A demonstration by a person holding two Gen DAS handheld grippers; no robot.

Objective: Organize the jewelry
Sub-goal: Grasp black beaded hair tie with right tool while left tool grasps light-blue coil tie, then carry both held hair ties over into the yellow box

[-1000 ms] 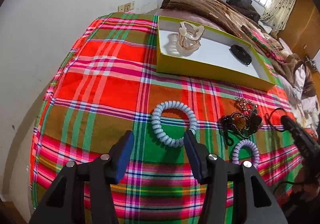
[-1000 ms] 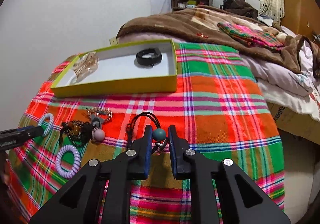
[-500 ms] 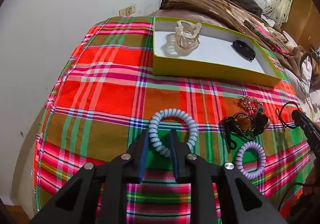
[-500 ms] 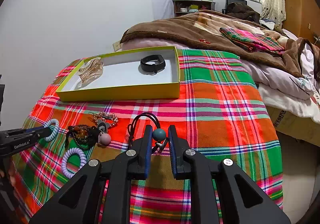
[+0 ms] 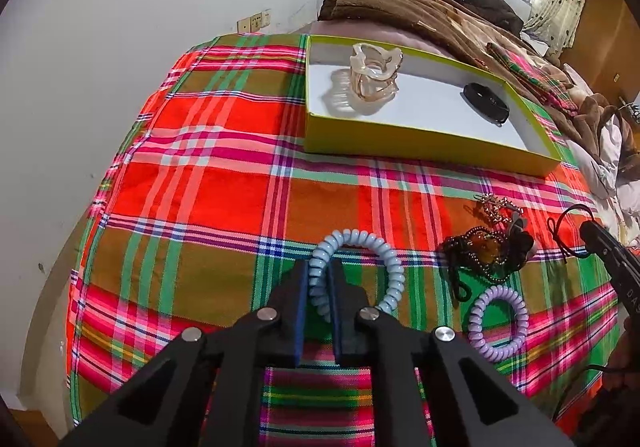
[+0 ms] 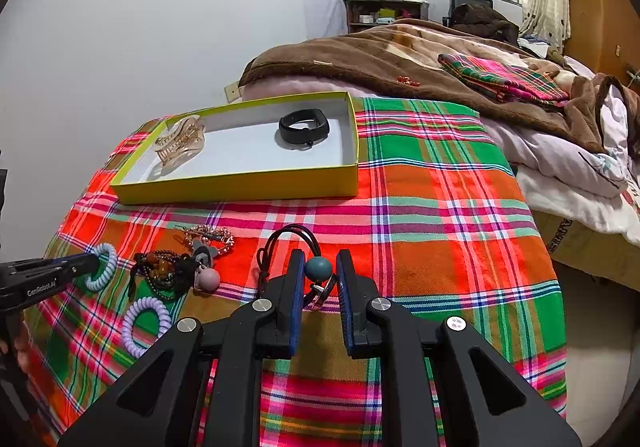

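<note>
My left gripper (image 5: 319, 271) is shut on the left side of a pale blue coil hair tie (image 5: 394, 271) that lies on the plaid cloth; it also shows in the right wrist view (image 6: 105, 267). My right gripper (image 6: 318, 261) is shut on a black cord hair tie with a teal ball (image 6: 318, 268). A yellow-green box (image 6: 240, 185) at the back holds a beige claw clip (image 6: 178, 143) and a black band (image 6: 304, 126). A lilac coil tie (image 5: 498, 323), dark beads (image 5: 482, 253) and a rhinestone clip (image 5: 496, 203) lie between the grippers.
The plaid cloth (image 5: 208, 151) covers a table beside a white wall on the left. A bed with a brown blanket (image 6: 400, 59) lies behind and to the right. The cloth's edge drops off at the right near a cardboard box (image 6: 580, 243).
My left gripper moved forward and closed from open onto the pale blue coil tie. My right gripper stayed shut on the teal-ball tie and rose slightly.
</note>
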